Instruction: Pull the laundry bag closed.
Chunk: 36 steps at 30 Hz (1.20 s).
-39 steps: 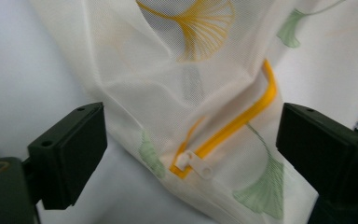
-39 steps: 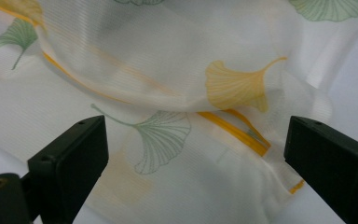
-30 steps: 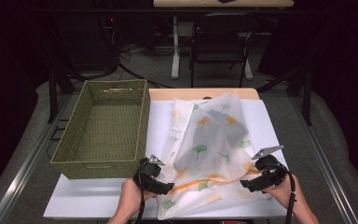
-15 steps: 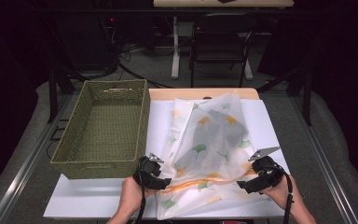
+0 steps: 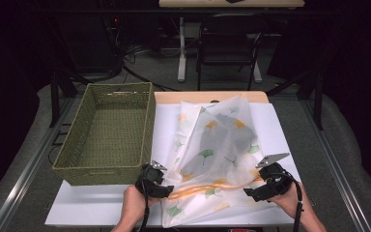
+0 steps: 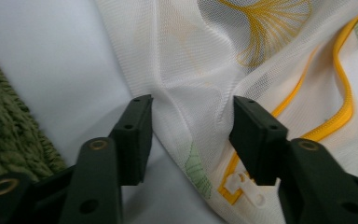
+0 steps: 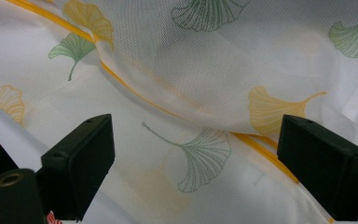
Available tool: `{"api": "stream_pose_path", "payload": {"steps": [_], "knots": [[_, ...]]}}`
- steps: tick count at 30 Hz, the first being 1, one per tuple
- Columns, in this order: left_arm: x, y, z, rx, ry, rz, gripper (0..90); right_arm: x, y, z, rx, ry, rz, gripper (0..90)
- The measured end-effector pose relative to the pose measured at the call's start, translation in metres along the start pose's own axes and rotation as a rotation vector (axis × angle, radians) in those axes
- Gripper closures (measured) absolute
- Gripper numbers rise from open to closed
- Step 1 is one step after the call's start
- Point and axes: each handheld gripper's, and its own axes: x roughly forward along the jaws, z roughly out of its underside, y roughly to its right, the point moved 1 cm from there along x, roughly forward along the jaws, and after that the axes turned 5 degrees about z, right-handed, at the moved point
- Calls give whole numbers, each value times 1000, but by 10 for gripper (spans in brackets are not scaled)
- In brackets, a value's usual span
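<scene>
We have a white mesh laundry bag printed with green and yellow ginkgo leaves (image 5: 217,150) lying on the white table top (image 5: 280,130), just right of the empty green woven basket (image 5: 108,130), with dark clothing showing through the mesh. Our judgement is that the step in hand is to take the bag's near edge at both sides. To do it well, we should pinch only mesh, clear of the yellow zipper (image 6: 340,107) and its white pull tab (image 6: 244,184), and keep both grips level so the load does not slide to one end.

Our left gripper (image 5: 155,181) sits at the bag's near left edge. Its jaws stand about half apart and have just been closing; a raised fold of mesh lies between them, and the fingers (image 6: 137,130) touch its sides without yet clamping it flat. Our right gripper (image 5: 265,186) hovers over the near right part, its fingers (image 7: 81,161) spread wide, released, with printed mesh below and nothing held.
</scene>
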Motion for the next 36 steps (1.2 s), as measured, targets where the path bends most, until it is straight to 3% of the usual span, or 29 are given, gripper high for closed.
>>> {"api": "stream_pose_path", "payload": {"steps": [8, 16, 21, 25, 29, 32, 35, 36], "knots": [[0, 7, 5, 40, 14, -29, 725, 0, -9, -4, -21, 9, -20, 120], [1, 8, 6, 50, 24, 9, 875, 3, -18, -9, -47, 13, -39, 118], [-4, 11, 6, 45, 43, 44, 880, 5, -21, -10, -59, 14, -47, 118], [-4, 14, 6, 57, 36, 43, 868, 5, -22, -11, -58, 15, -51, 119], [-4, 8, 6, 41, 17, 20, 682, 5, -24, -12, -65, 17, -58, 119], [-4, 5, 7, 30, 9, 20, 613, 5, -26, -13, -69, 18, -66, 119], [-3, 6, 8, 29, 11, 21, 625, 6, -28, -14, -70, 17, -70, 116], [-2, 7, 9, 32, 16, 28, 677, 6, -29, -14, -74, 19, -73, 113]]}}
